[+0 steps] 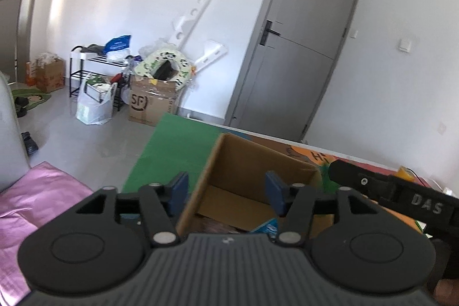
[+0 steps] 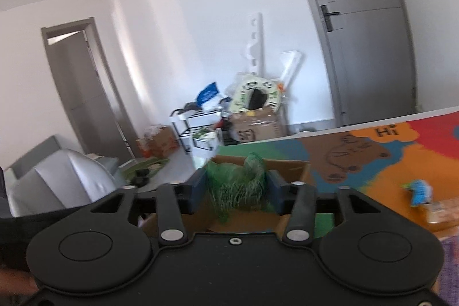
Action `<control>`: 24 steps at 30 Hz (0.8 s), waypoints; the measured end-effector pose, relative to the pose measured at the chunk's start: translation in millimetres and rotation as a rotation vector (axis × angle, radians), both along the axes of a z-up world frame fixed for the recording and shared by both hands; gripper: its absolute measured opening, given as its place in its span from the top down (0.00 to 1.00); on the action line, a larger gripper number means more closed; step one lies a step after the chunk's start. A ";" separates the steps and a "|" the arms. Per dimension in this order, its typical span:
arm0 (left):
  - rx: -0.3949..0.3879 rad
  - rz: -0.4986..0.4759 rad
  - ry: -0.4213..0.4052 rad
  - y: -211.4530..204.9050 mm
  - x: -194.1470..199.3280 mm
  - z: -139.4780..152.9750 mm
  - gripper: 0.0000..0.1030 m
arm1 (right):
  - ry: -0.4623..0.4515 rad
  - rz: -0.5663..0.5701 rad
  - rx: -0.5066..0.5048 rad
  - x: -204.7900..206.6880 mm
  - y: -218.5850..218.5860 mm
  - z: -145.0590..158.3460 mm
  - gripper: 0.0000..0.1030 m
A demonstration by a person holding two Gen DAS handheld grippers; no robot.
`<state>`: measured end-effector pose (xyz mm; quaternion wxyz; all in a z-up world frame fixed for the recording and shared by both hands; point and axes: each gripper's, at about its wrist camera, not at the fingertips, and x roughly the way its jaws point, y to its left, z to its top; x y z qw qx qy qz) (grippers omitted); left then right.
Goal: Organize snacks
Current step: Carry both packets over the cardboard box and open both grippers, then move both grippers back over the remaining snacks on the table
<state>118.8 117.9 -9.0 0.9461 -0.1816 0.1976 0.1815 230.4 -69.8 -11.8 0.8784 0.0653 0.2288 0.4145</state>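
An open cardboard box [image 1: 218, 162] stands on a colourful play mat [image 1: 172, 145]. My left gripper [image 1: 226, 192] hovers over the box's near left side, open, with nothing between its blue pads. Snack packets lie at the bottom of the box, among them a blue one [image 1: 266, 225]. In the right wrist view a green snack bag [image 2: 238, 185] hangs blurred between the pads of my right gripper [image 2: 236, 191], above the same box [image 2: 289, 171]; the jaws stand apart and do not pinch it. The right gripper's black body [image 1: 424, 204] enters the left wrist view from the right.
On the mat to the right lie a blue-green packet [image 2: 418, 191] and a tan packet [image 2: 441, 211]. A pink cloth [image 1: 43, 191] lies at the left, with a grey seat [image 2: 57, 179] beyond it. Boxes, bags and a rack [image 1: 94, 70] stand by the far wall near a grey door [image 1: 301, 48].
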 end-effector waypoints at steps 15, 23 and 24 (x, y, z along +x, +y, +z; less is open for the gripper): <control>0.012 -0.035 0.009 -26.1 4.2 0.3 0.03 | 0.065 -0.121 -0.016 -9.7 -61.5 -14.9 0.17; 0.036 -0.101 0.016 -58.3 9.3 0.1 0.01 | 0.081 -0.185 -0.010 -15.7 -98.4 -18.7 0.04; 0.038 -0.112 0.016 -62.9 9.8 0.3 0.01 | 0.084 -0.193 -0.010 -15.9 -102.9 -19.1 0.02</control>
